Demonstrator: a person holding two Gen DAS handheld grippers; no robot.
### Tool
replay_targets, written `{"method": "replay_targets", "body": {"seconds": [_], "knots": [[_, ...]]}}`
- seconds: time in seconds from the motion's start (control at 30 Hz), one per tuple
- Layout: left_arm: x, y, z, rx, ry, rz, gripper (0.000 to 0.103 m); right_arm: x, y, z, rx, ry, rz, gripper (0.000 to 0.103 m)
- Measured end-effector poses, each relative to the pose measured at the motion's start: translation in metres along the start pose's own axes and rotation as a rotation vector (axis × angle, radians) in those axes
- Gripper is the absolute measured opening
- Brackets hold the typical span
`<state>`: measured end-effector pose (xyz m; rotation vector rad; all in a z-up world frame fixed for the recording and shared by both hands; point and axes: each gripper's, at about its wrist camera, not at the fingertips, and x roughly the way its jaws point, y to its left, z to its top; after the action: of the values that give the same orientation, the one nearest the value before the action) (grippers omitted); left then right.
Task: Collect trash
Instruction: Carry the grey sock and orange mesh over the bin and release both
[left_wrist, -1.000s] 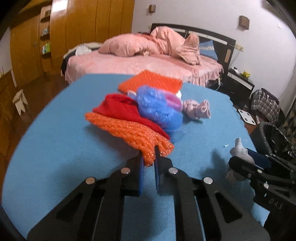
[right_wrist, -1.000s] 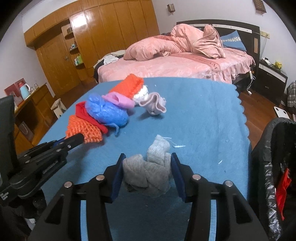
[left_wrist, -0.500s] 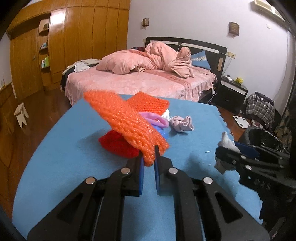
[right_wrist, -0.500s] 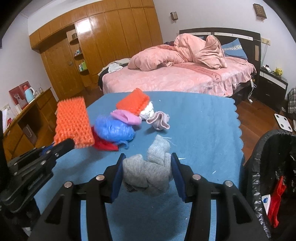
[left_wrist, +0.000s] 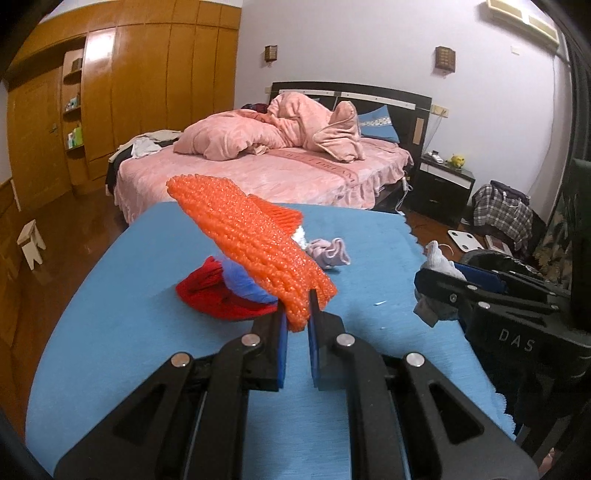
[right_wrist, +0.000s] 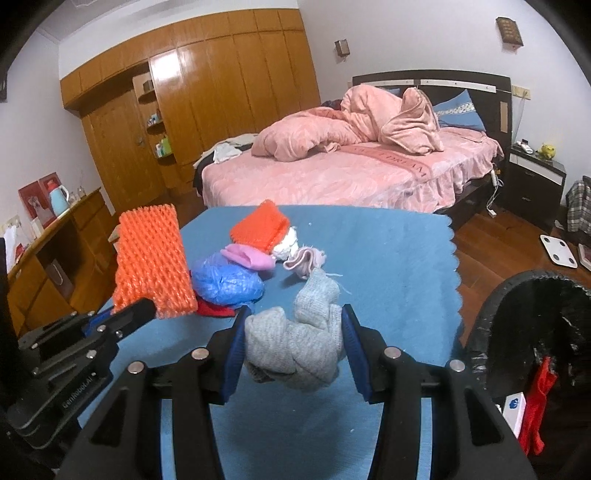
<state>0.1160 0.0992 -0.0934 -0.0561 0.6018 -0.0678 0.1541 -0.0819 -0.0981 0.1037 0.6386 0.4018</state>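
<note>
Right wrist: blue tablecloth (right_wrist: 388, 258); pink bed (right_wrist: 351, 173)

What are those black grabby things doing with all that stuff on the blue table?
A person is picking up trash with two tongs. The left tongs pinch an orange foam net sleeve and hold it up off the blue table cover. The right tongs squeeze a crumpled grey knit cloth, close to the black-lined trash bin. A blue plastic bag, a pink piece and another orange net lie on the table.
</note>
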Motion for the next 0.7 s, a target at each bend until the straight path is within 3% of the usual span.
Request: {"method": "replay_targets", "body": {"seconds": [0.7], "knots": [[0.000, -0.074, 0.014, 0.096, -0.039, -0.160, 0.009, -0.063, -0.062, 0.013, 0.055, -0.103, -0.116, 0.048]]}}
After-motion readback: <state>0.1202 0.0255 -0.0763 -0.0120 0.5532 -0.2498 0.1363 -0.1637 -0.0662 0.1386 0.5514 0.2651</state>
